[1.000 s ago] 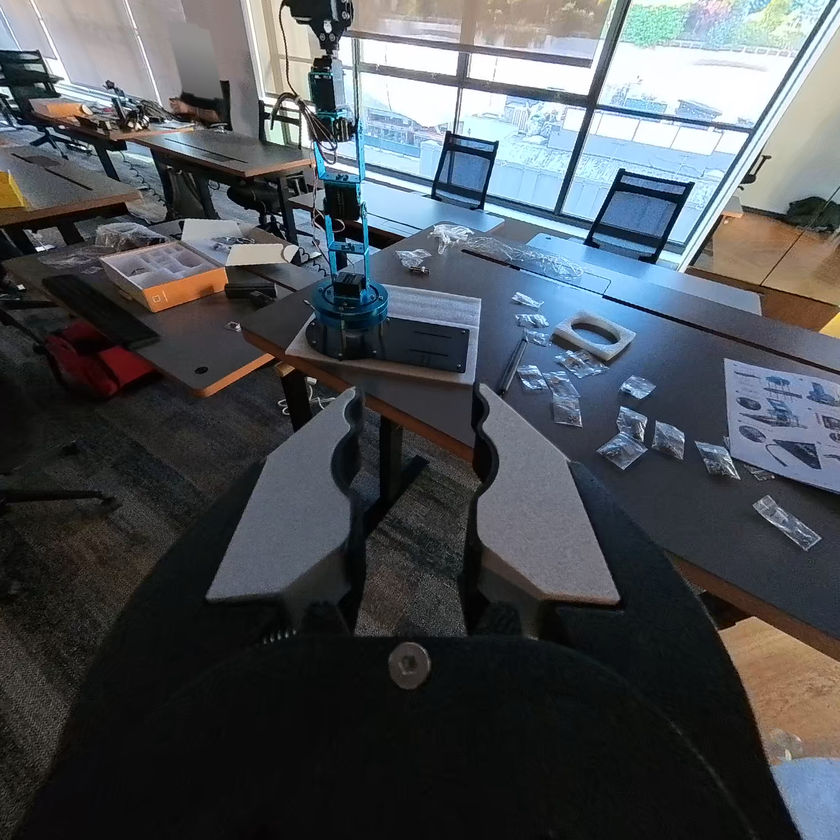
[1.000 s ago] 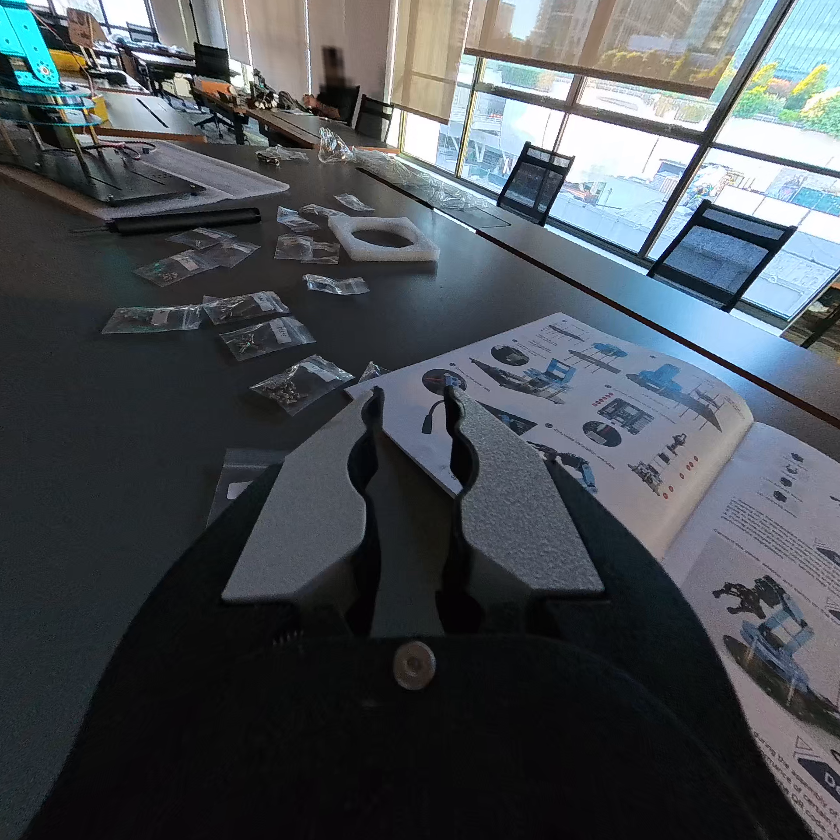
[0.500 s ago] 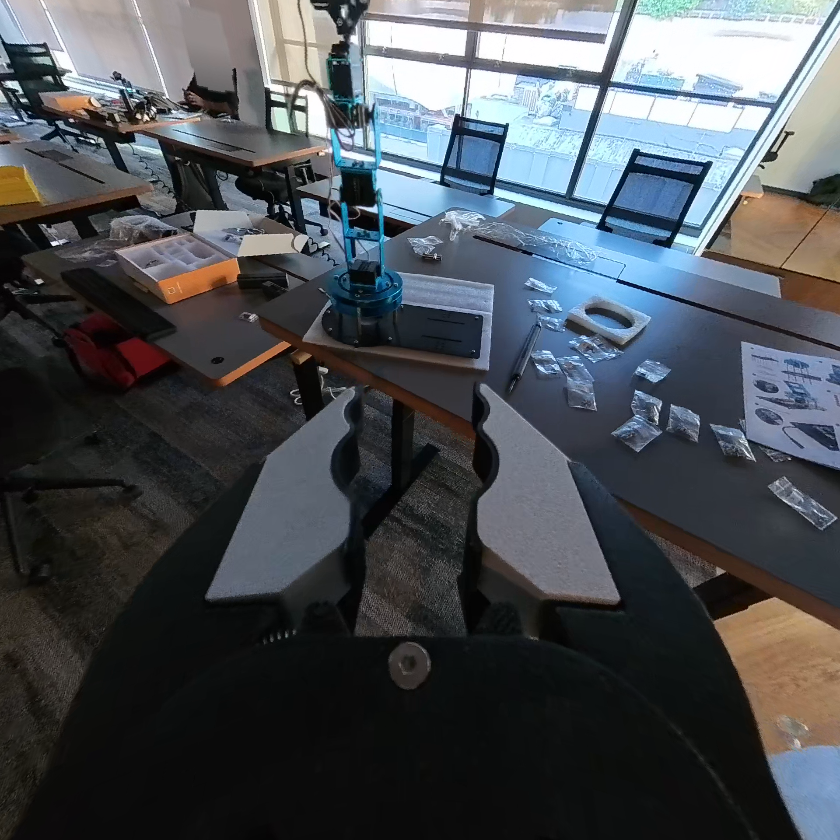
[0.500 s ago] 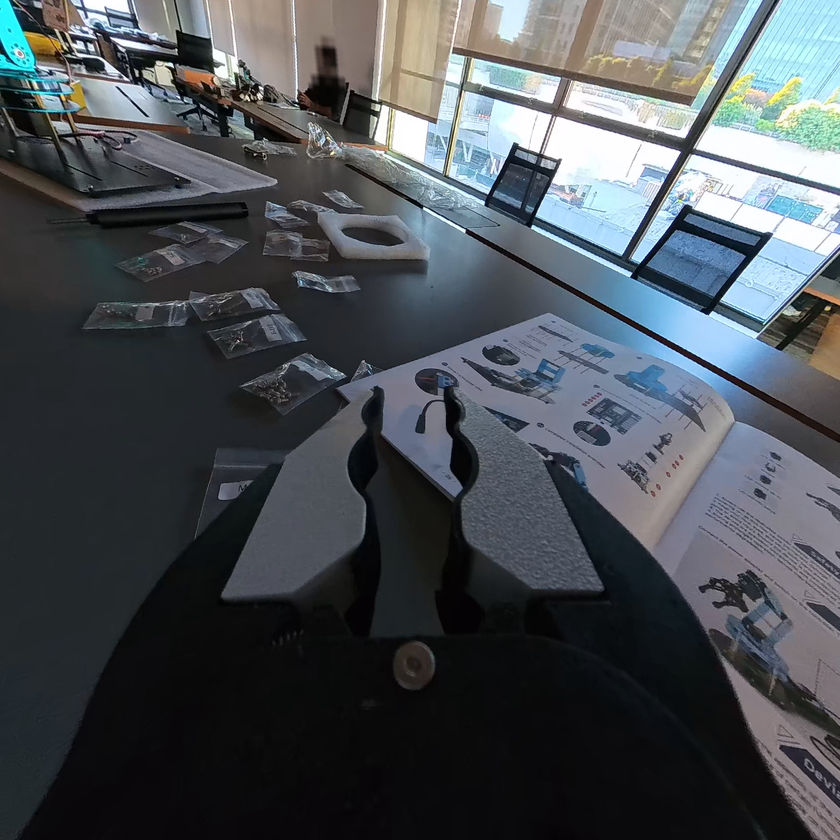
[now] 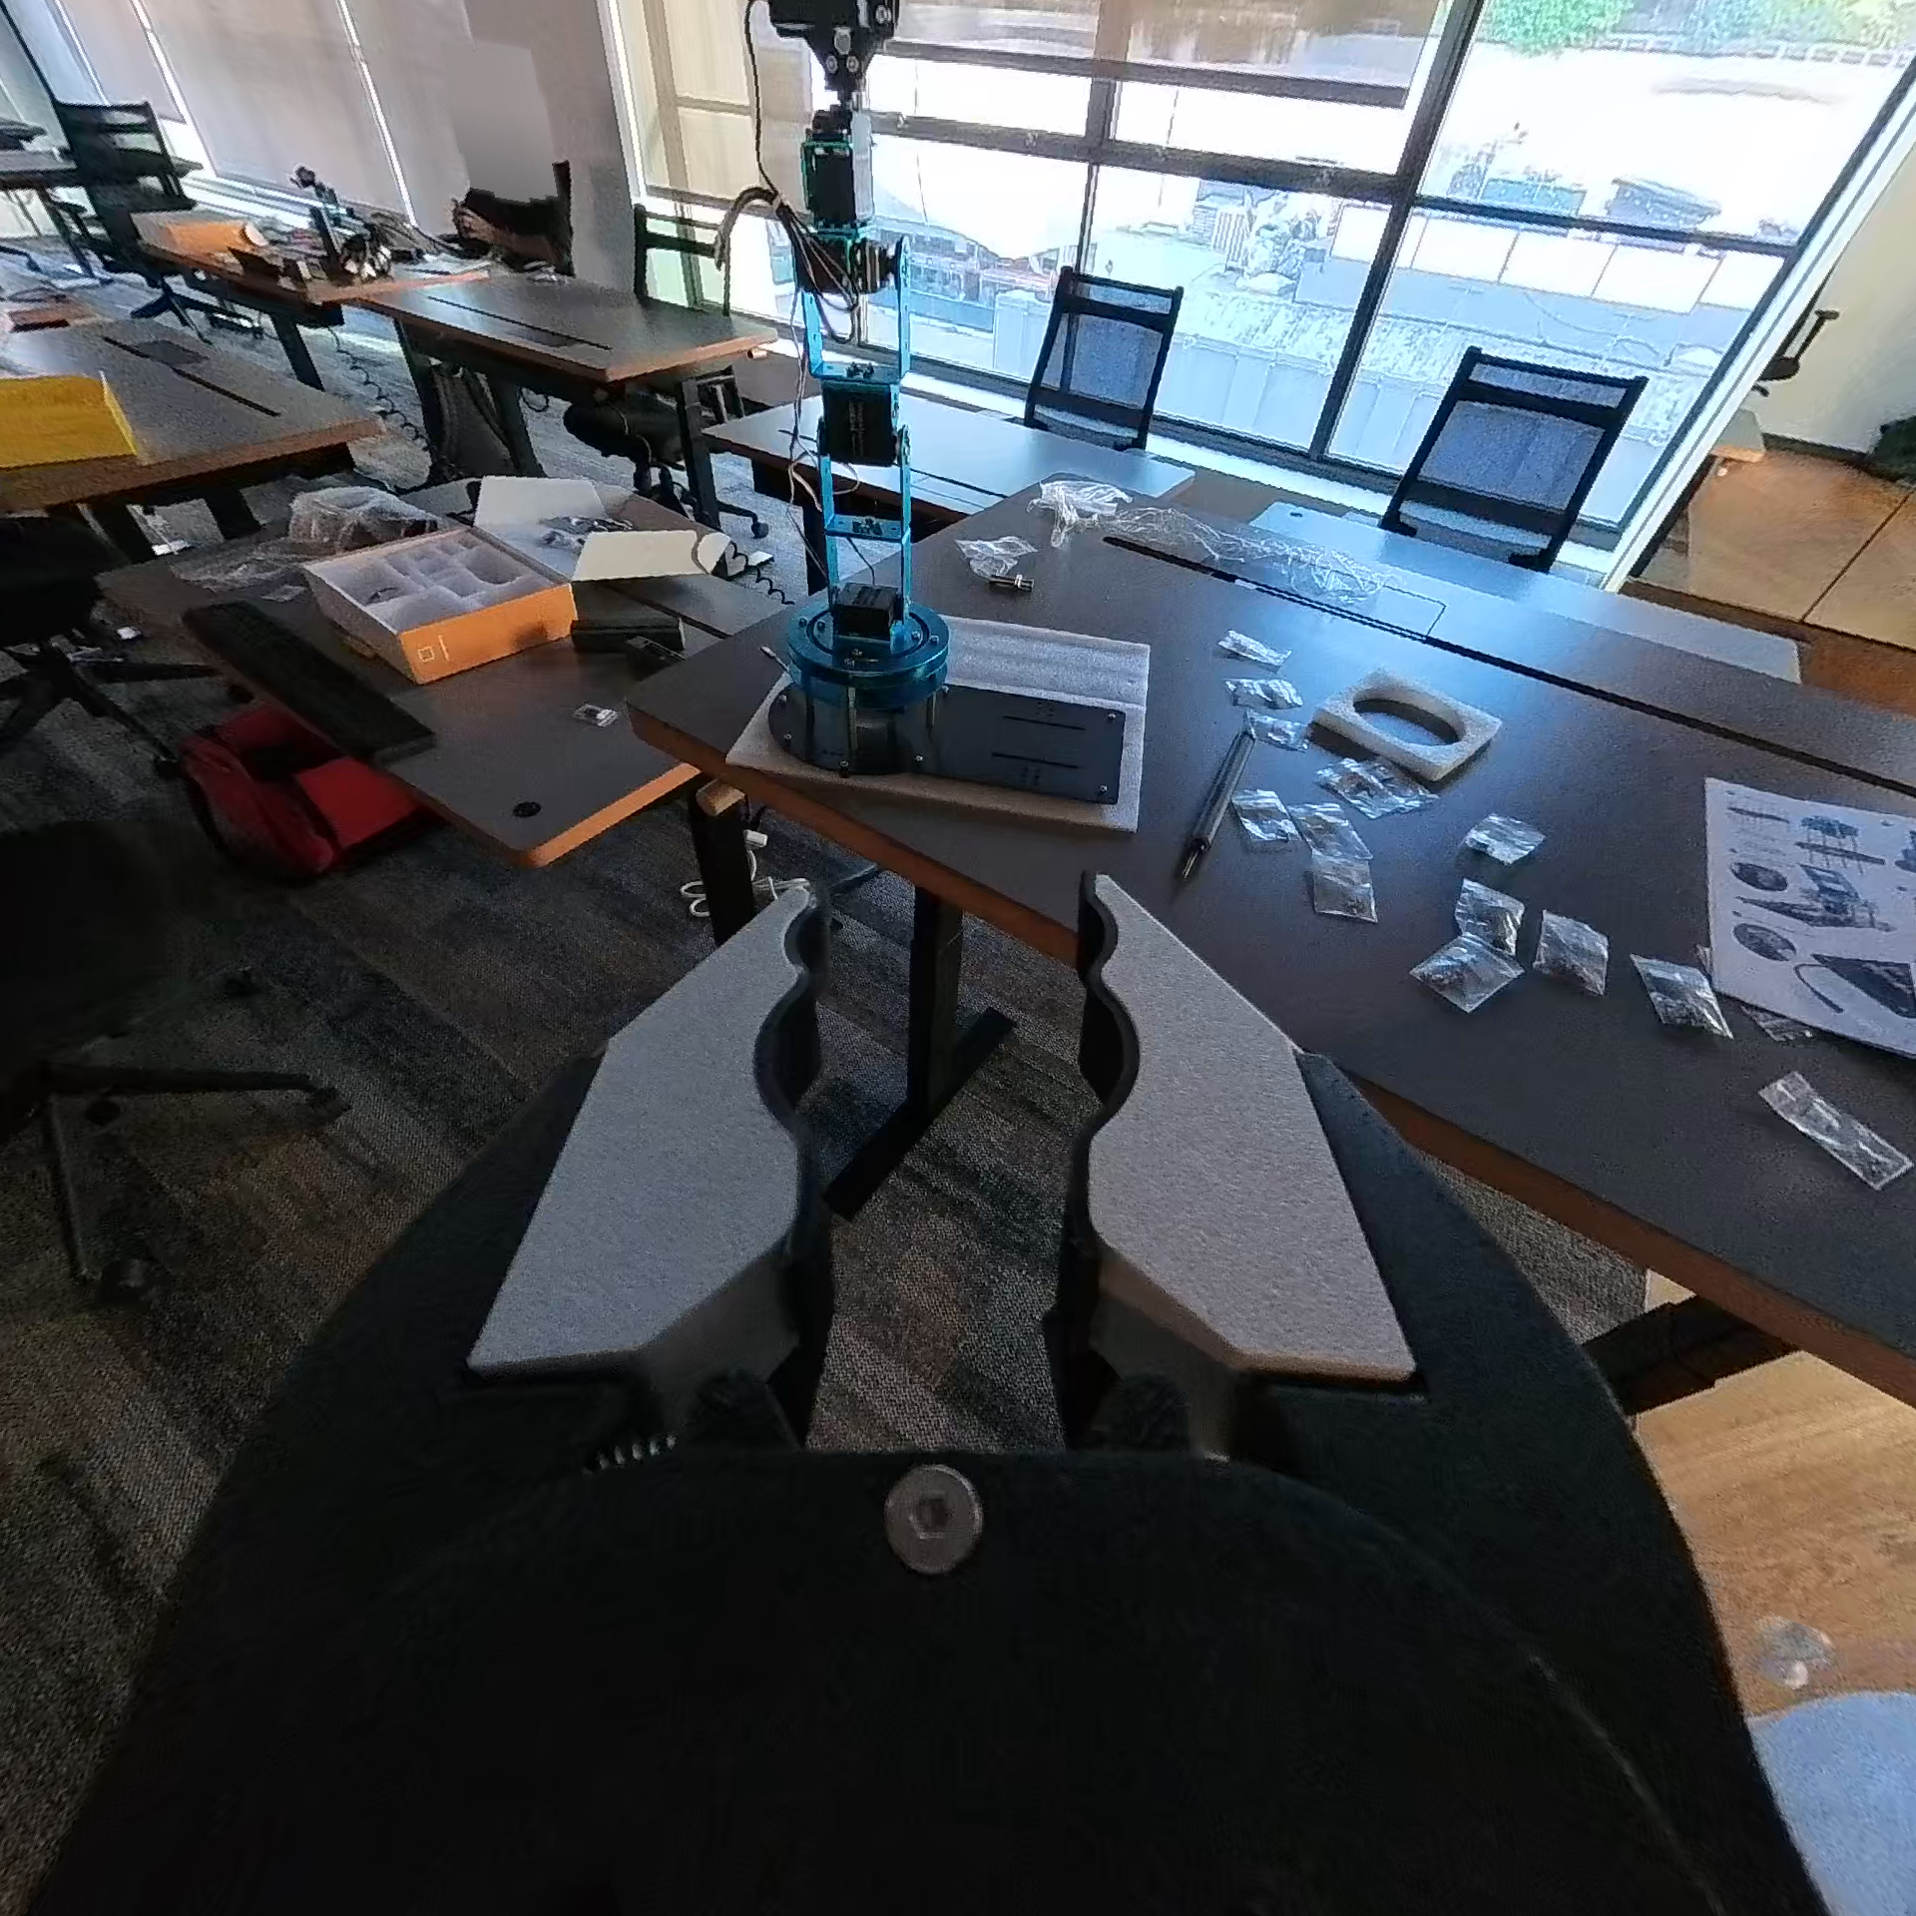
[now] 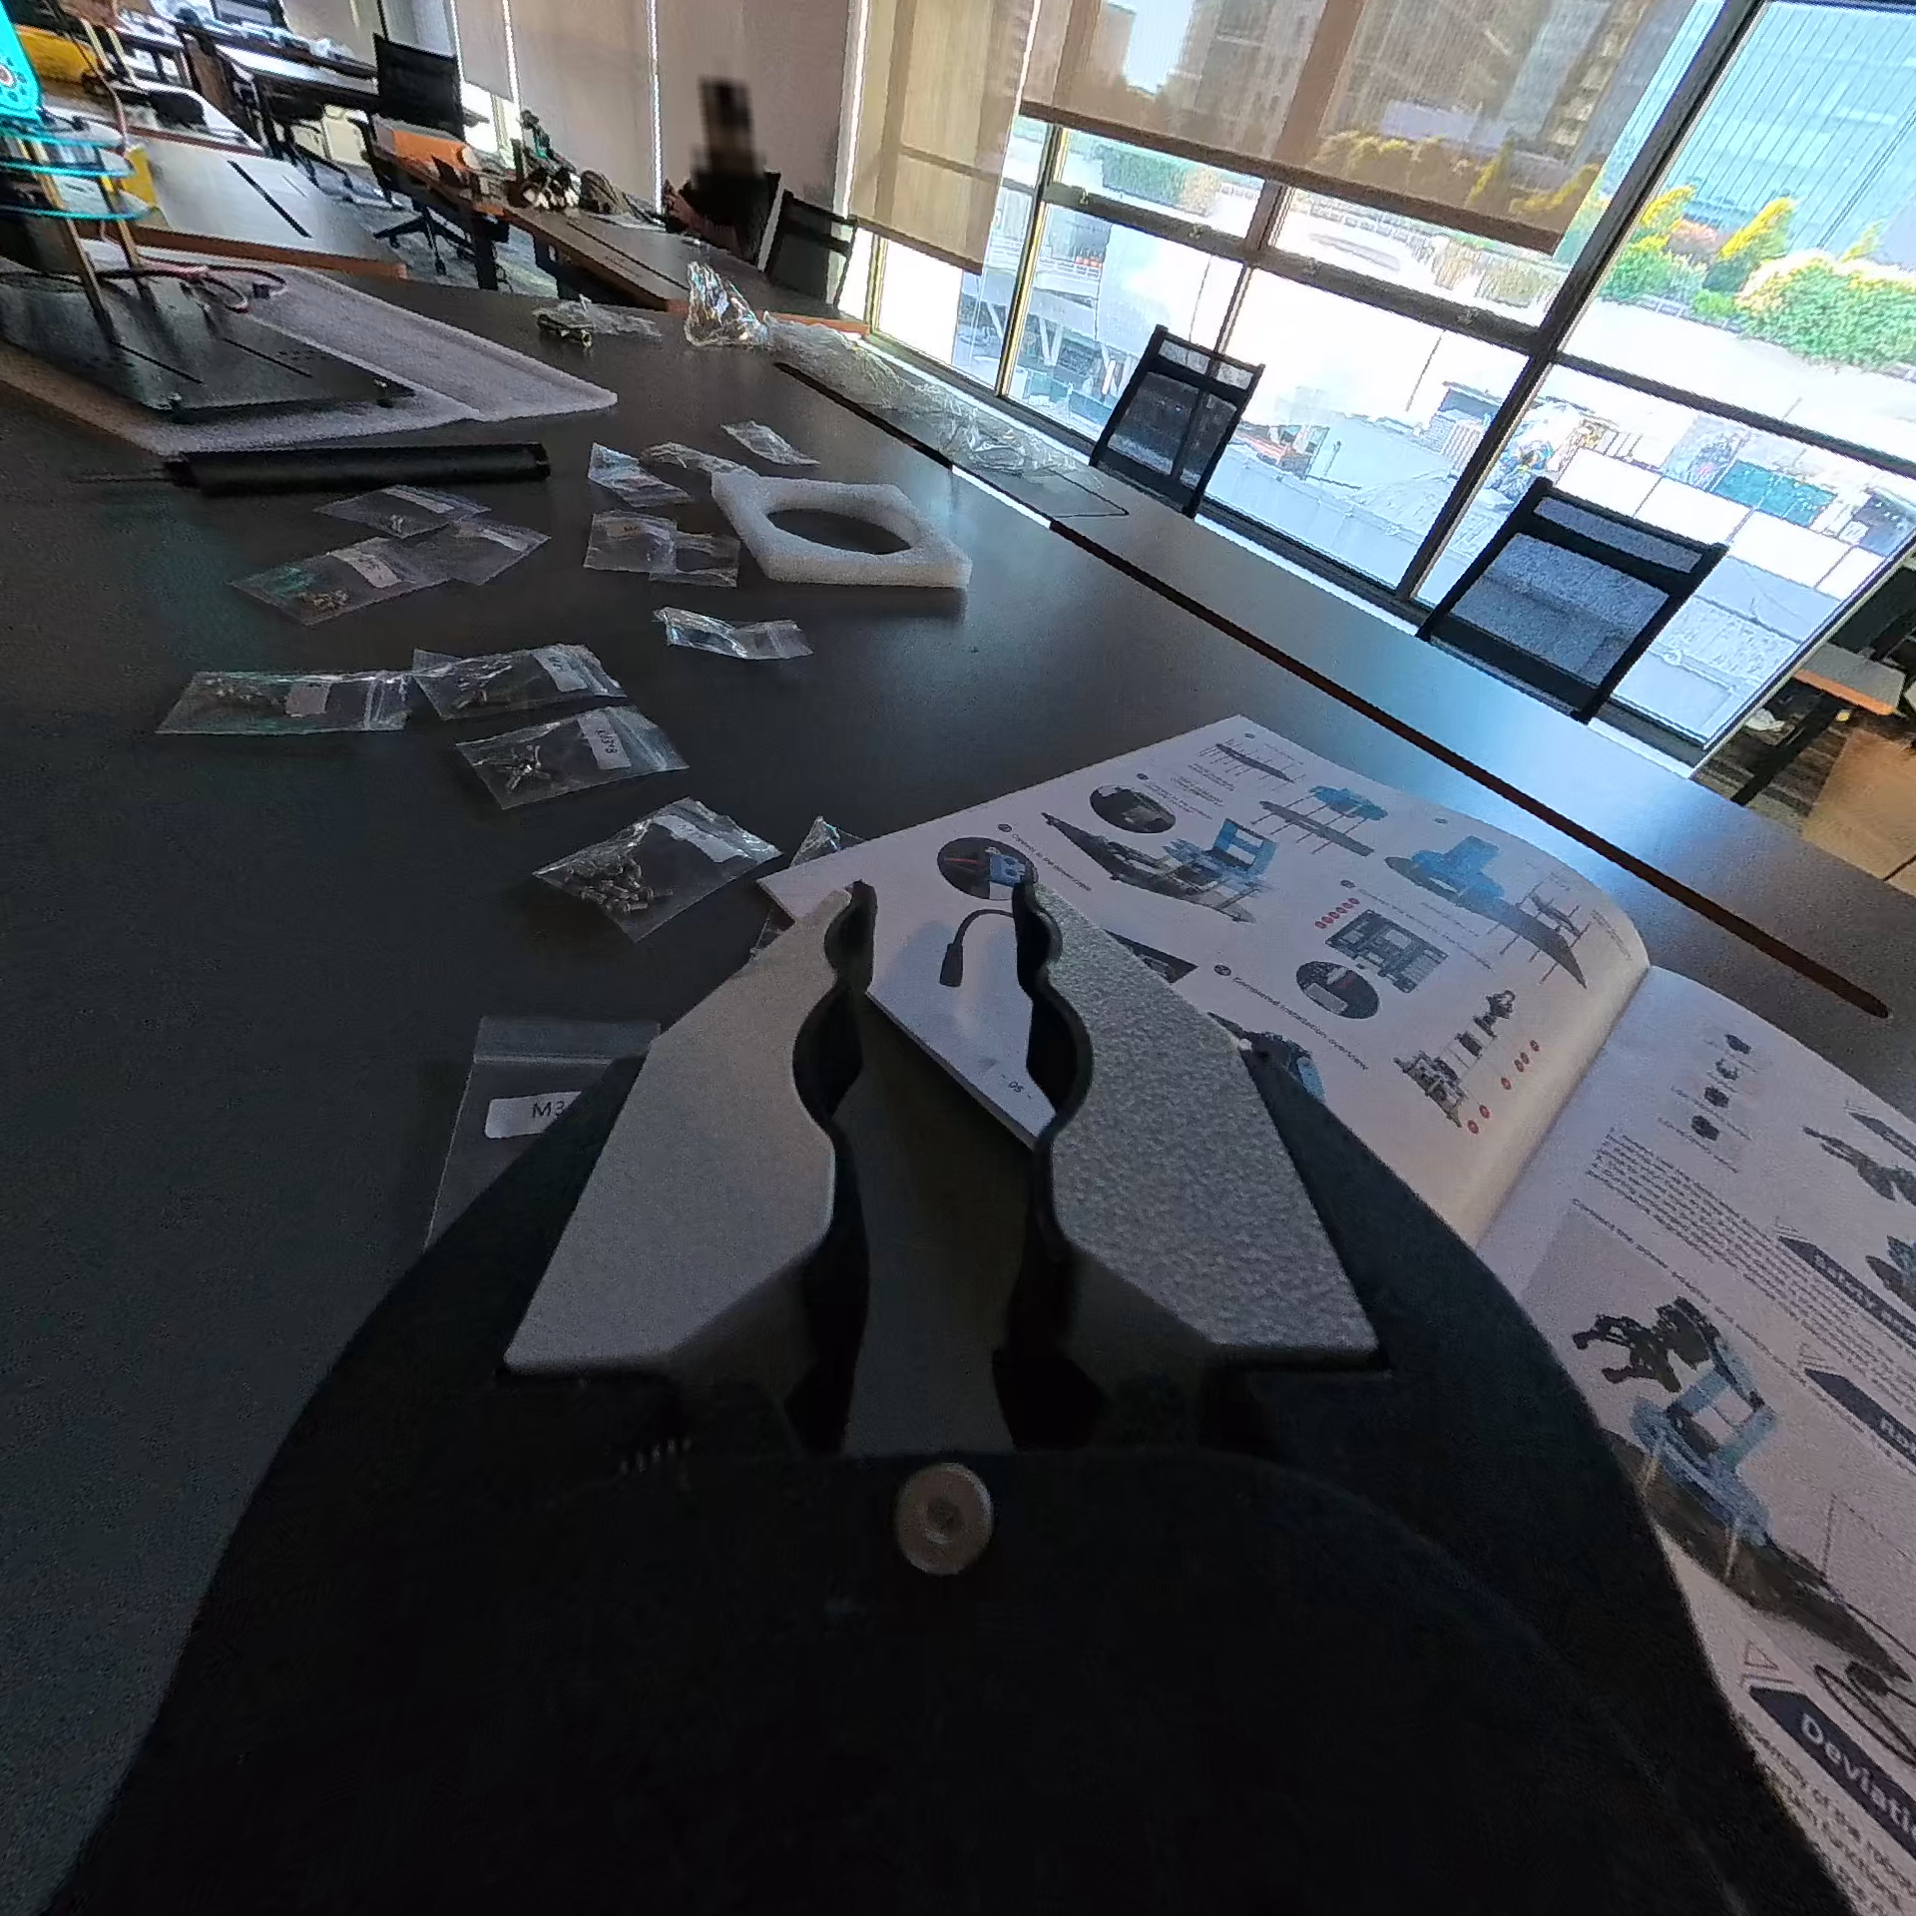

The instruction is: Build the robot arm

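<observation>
My left gripper (image 5: 949, 897) is open and empty, held in the air over the carpet in front of the dark table (image 5: 1296, 1047). Ahead of it a blue robot arm kit (image 5: 866, 664) stands on a black baseplate (image 5: 1037, 741) on a foam sheet. A black screwdriver (image 5: 1213, 798) and several clear bags of screws (image 5: 1467, 969) lie to the right. My right gripper (image 6: 938, 897) is open and empty, low over the left corner of an open manual (image 6: 1296, 933). A screw bag (image 6: 653, 866) lies just left of its tips, and a labelled bag (image 6: 539, 1089) lies partly under its left finger.
A white foam ring (image 6: 840, 534) and crumpled plastic wrap (image 6: 912, 394) lie farther back. An orange-sided compartment box (image 5: 446, 612) sits on the lower desk to the left, with a red bag (image 5: 280, 788) on the floor. Black chairs (image 5: 1099, 363) stand by the windows. A person (image 6: 726, 197) sits far off.
My left gripper has drawn back and turned left, so the table and blue arm sit farther right in view. My right gripper has shifted only slightly over the manual. Both jaws stay open.
</observation>
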{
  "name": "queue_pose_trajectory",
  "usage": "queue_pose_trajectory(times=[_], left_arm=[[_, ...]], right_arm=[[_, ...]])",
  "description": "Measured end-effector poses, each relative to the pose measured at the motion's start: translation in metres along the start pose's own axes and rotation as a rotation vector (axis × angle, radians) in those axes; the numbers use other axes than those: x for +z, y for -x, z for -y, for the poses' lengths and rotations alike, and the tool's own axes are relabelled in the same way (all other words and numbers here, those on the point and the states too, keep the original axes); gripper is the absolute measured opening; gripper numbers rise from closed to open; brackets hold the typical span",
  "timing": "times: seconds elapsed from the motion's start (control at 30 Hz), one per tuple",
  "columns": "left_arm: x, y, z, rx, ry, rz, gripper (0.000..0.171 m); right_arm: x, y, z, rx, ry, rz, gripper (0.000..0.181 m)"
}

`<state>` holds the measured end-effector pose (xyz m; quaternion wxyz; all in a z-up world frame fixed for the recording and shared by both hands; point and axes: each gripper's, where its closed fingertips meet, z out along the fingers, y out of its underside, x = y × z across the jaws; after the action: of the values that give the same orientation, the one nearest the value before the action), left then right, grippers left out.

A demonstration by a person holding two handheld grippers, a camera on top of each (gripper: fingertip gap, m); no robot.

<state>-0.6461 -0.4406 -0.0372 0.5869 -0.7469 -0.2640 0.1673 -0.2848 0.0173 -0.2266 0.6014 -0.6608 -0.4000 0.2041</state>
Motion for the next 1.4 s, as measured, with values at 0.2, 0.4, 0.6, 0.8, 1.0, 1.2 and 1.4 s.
queue_pose_trajectory(times=[0.2,0.4,0.6,0.8,1.0,1.2,1.4], left_arm=[[-0.003,0.0,-0.006,-0.013,0.004,0.004,0.046],[-0.009,0.0,-0.008,-0.014,0.006,0.01,0.046],[-0.014,0.001,-0.01,-0.019,0.002,0.014,0.046],[-0.012,0.003,-0.018,-0.014,0.018,-0.004,0.047],[-0.012,0.024,-0.031,-0.013,0.04,-0.046,0.048],[-0.033,0.093,-0.055,-0.061,0.025,-0.057,0.049],[-0.046,0.201,-0.122,-0.138,0.084,-0.113,0.056]], right_arm=[[0.0,0.001,0.0,-0.01,0.001,0.001,0.026],[0.0,0.002,0.0,-0.016,0.002,0.0,0.026],[-0.002,0.001,0.0,-0.003,-0.002,0.002,0.027],[-0.004,0.003,0.0,0.024,-0.003,0.013,0.029],[-0.008,0.005,0.004,-0.001,-0.036,0.008,0.032],[-0.032,0.058,0.049,-0.022,-0.071,0.011,0.033],[-0.028,0.221,0.088,-0.064,-0.036,0.081,0.04]])
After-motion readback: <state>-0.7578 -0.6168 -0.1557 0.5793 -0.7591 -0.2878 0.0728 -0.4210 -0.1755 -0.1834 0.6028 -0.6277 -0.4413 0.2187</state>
